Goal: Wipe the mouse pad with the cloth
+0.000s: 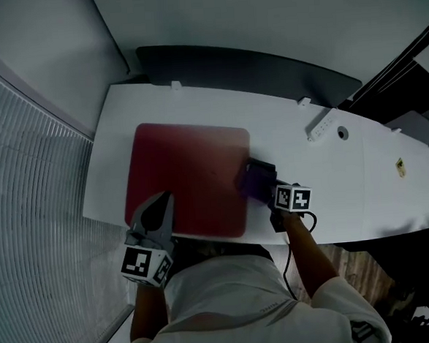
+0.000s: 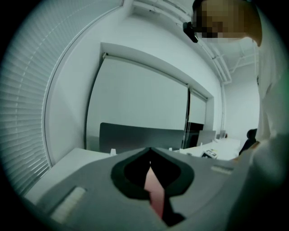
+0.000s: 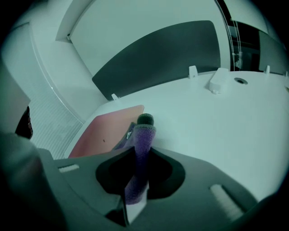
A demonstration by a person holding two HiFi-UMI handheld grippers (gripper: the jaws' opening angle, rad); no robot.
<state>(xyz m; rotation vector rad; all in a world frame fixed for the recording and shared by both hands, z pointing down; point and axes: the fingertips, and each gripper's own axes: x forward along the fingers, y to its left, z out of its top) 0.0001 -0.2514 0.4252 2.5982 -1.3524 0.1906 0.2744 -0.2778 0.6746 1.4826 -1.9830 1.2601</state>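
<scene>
Nearest the person, the left gripper (image 1: 160, 205) is being held over the near left corner of the mouse pad (image 1: 192, 165). Its jaws are being kept clenched on each other with nothing between them; only a pink sliver of pad is being glimpsed through the slit behind their tips. Whether the pad is actually being pressed cannot be told.

A little farther out and to the right, the cloth (image 3: 143, 131), a purple folded piece, is being grasped firmly by the jaws of the right gripper (image 3: 143, 151), with its free end poking out beyond the tips. It is being held at the pad's right edge, partly over the red surface and partly over the white bench (image 1: 333, 188). The pad is lying flat on the bench, towards its left end.

Farther back, a white socket block (image 1: 320, 128) and a round cable hole (image 1: 342, 132) are being left untouched, and a dark screen (image 1: 244, 66) is standing along the far edge.

The wiping step is judged to be in hand, with most of the pad yet to be covered. Next, the cloth should be pressed flat and drawn leftwards across the pad in overlapping strokes, while the pad is being steadied at its near corner.
</scene>
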